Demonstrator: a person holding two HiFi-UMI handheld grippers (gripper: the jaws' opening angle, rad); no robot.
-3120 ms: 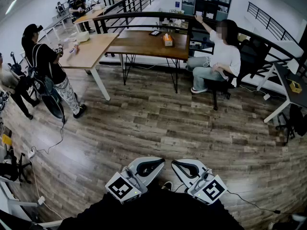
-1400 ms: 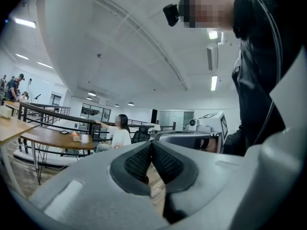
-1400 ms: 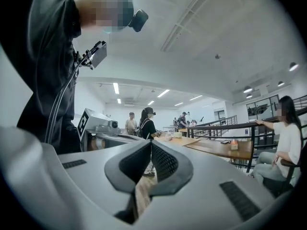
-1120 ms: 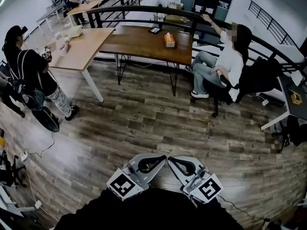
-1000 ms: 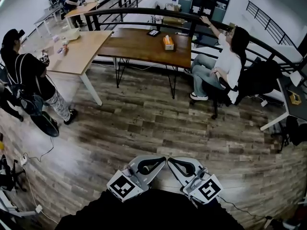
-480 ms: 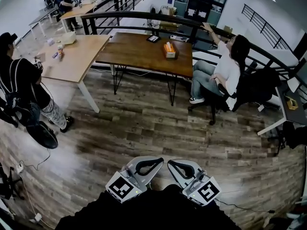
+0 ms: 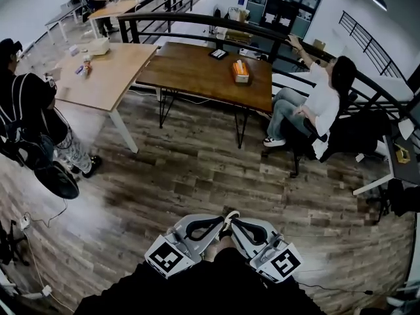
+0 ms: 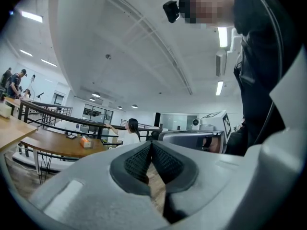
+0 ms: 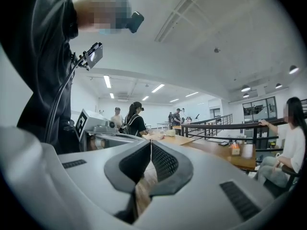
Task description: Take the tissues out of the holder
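Observation:
An orange tissue holder [image 7: 241,71] with white tissue sticking out stands on the dark wooden table [image 7: 190,71], far ahead across the floor. It shows small in the left gripper view [image 8: 86,142] and in the right gripper view [image 9: 235,149]. My left gripper [image 7: 223,220] and right gripper [image 7: 236,223] sit side by side at the bottom of the head view, close to my body. Both are shut with nothing between the pads. The left gripper [image 8: 151,143] and the right gripper [image 9: 151,142] point level, and each sees the other beside it.
A seated person [image 7: 315,107] on a black chair is at the dark table's right end. A standing person [image 7: 29,120] is at the left, beside a light wooden table [image 7: 98,67]. A black railing [image 7: 197,21] runs behind the tables. A small dark device [image 7: 218,54] lies on the dark table.
The tables and the seated person have shifted in the head view and drawn somewhat nearer. Both grippers keep their place at the bottom, still shut. A shoe tip now shows between them.

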